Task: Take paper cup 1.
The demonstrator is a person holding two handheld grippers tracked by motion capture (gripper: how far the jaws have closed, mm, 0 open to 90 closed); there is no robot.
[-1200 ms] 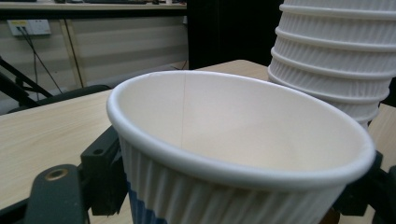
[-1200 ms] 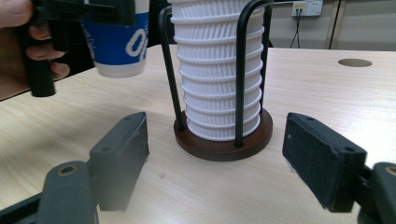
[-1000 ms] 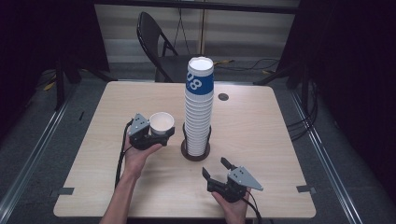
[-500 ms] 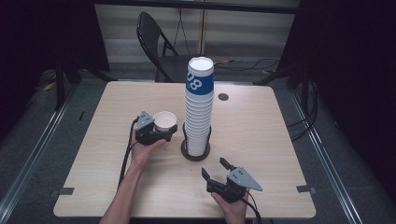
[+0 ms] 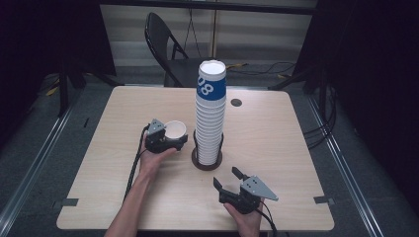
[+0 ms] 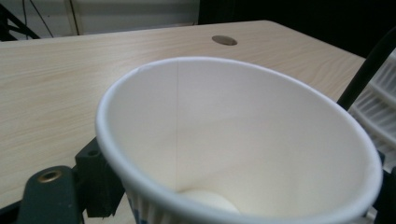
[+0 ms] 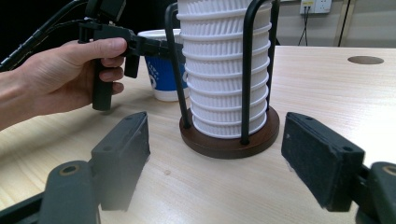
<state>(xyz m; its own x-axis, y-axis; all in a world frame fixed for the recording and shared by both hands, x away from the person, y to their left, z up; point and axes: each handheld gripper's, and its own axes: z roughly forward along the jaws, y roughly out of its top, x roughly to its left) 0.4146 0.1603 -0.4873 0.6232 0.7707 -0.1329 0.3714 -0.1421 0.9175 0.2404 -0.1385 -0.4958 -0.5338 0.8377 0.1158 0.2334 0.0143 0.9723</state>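
A white paper cup (image 5: 175, 129) with blue print stands upright just left of a tall stack of white cups (image 5: 211, 113) in a black wire holder on a round wooden base (image 5: 206, 163). My left gripper (image 5: 177, 139) is around that cup (image 6: 233, 140), one pad (image 6: 98, 182) against its wall; its jaws have just been opening with the cup still between them. In the right gripper view the cup (image 7: 159, 74) rests with its bottom on the table beside the holder (image 7: 229, 140). Near the front edge, my right gripper (image 5: 226, 177) stands open and empty, facing the holder.
The light wooden table (image 5: 296, 148) has a round cable hole (image 5: 236, 102) behind the stack. A black folding chair (image 5: 170, 49) stands beyond the far edge. Dark floor and cables surround the table.
My left hand has moved right and down with the cup, bringing it close beside the holder and onto the table. The right gripper has stayed put.
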